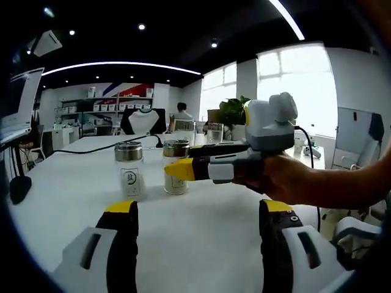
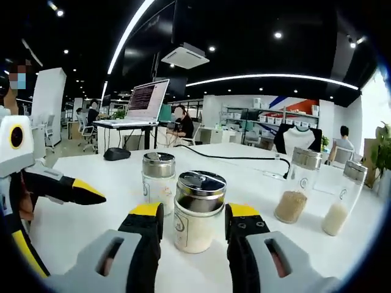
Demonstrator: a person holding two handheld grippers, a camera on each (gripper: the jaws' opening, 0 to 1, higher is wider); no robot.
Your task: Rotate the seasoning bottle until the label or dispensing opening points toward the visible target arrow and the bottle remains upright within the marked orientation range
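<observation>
A glass seasoning bottle (image 2: 197,215) with a steel shaker lid and pale powder stands upright on the white table (image 2: 91,229). My right gripper (image 2: 195,212) is open, its yellow-tipped jaws on either side of the bottle with a narrow gap on the left. In the left gripper view the same bottle (image 1: 175,174) stands mid-table, and the right gripper (image 1: 181,169), held by a hand, reaches it from the right. My left gripper (image 1: 200,207) is open and holds nothing, short of the bottles. It enters the right gripper view as the left gripper (image 2: 85,194).
A second, labelled bottle (image 1: 129,174) stands beside the first, seen behind it as the bottle (image 2: 158,181). Two more bottles (image 2: 296,194) (image 2: 339,204) stand at the right. A laptop (image 2: 143,101), a mouse (image 2: 117,154) and a black cable (image 2: 244,158) lie further back. People sit in the background.
</observation>
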